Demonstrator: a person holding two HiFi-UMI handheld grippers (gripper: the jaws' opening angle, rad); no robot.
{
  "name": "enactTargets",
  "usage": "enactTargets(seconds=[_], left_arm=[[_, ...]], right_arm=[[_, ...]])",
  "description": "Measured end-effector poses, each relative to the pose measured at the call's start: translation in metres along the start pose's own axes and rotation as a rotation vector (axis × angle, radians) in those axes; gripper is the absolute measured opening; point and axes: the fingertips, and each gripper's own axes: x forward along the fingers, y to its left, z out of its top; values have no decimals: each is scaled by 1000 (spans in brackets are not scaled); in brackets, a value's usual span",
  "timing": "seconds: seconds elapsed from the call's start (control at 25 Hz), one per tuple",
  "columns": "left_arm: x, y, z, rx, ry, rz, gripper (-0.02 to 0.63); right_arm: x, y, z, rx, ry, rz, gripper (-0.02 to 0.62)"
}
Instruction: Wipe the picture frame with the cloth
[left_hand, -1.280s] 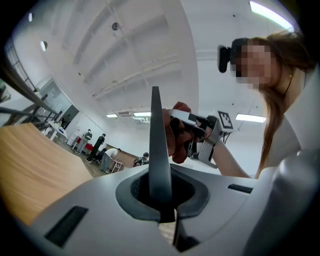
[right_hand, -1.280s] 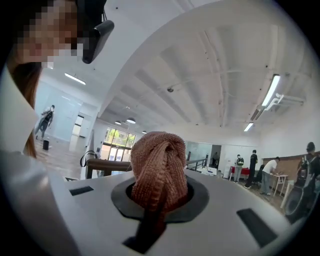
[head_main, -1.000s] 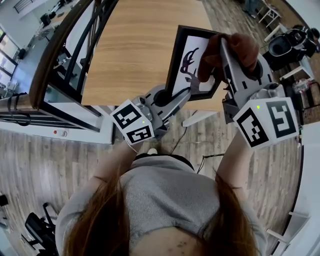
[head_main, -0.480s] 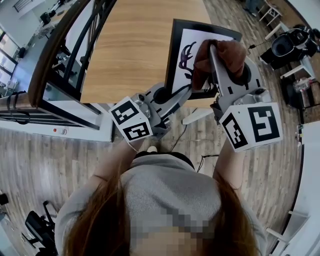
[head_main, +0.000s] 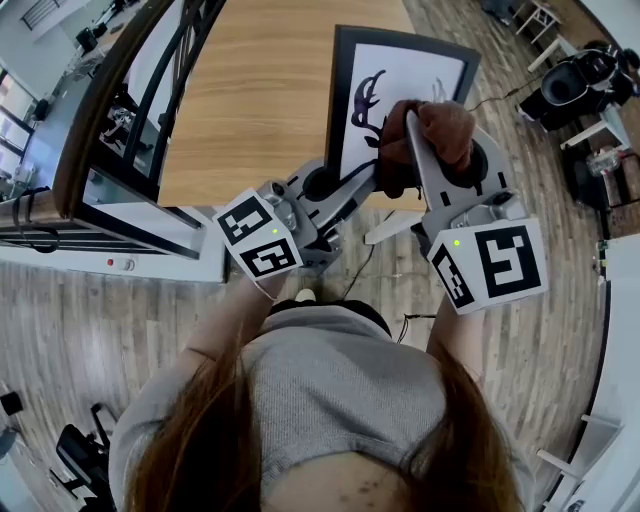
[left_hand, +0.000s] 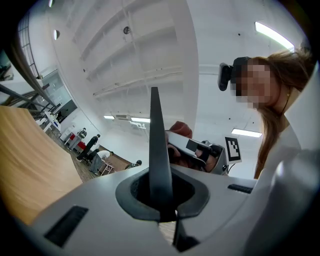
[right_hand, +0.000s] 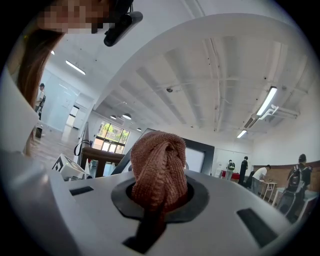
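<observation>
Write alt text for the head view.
Seen from above, a person's left gripper clamps the lower edge of a black picture frame with a dark animal silhouette, while the right gripper holds a reddish-brown cloth at its front. A wooden table lies beyond.

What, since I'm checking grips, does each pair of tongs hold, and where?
The left tongs clamp the picture frame at its near edge, by the left corner; the right tongs clamp the brown cloth by a bunched fold.
</observation>
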Motion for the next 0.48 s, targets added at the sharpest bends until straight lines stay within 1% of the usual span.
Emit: enactTargets(seconds=[0.08,0.24,0.48], left_arm=[[-1,0,2,-8,-9,1,20],[-1,1,4,3,-13,12,20],[0,2,8,7,-28,28,20]], right_arm=[[-1,4,-4,8,10,11,46],[-4,10,-14,14,29,24,46],[-10,17,-29,57,49,63,46]])
